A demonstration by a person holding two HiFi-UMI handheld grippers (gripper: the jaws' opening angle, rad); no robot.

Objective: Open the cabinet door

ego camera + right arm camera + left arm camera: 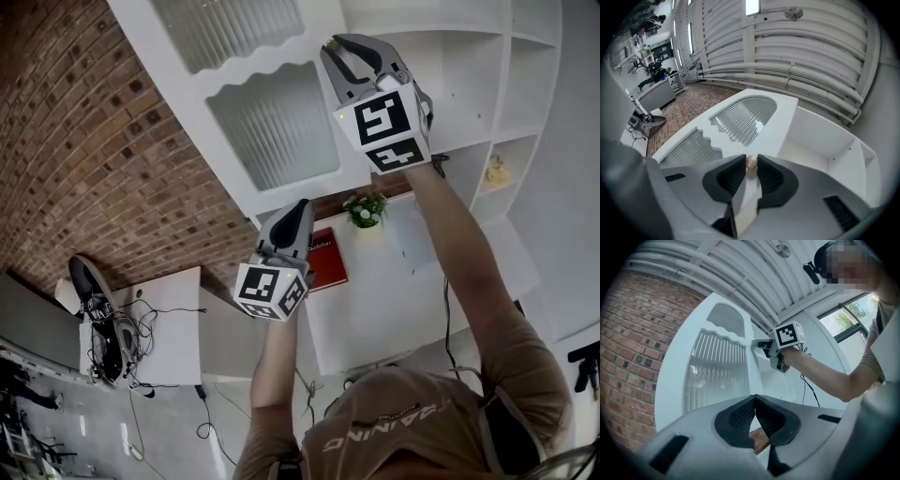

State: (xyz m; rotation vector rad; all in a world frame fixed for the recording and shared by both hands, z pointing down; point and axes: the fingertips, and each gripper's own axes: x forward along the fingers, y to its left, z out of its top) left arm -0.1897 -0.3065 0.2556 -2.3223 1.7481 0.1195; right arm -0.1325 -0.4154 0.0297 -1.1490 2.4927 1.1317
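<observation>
The white cabinet door (272,131) has two ribbed glass panes and a small round knob (751,161) near its right edge. My right gripper (349,49) is raised to that edge, and in the right gripper view its jaws (750,165) close on the knob, with both pads touching it. The left gripper view shows the same door (717,376) and the right gripper (760,344) at its edge. My left gripper (300,211) hangs lower, below the door, away from it. Its jaws (755,400) are shut with nothing between them.
Open white shelves (469,75) stand to the right of the door, with a small figurine (495,171) on one. Below are a flower pot (366,208) and a red book (326,258) on a white counter. A brick wall (84,159) lies left, by a table with cables (164,323).
</observation>
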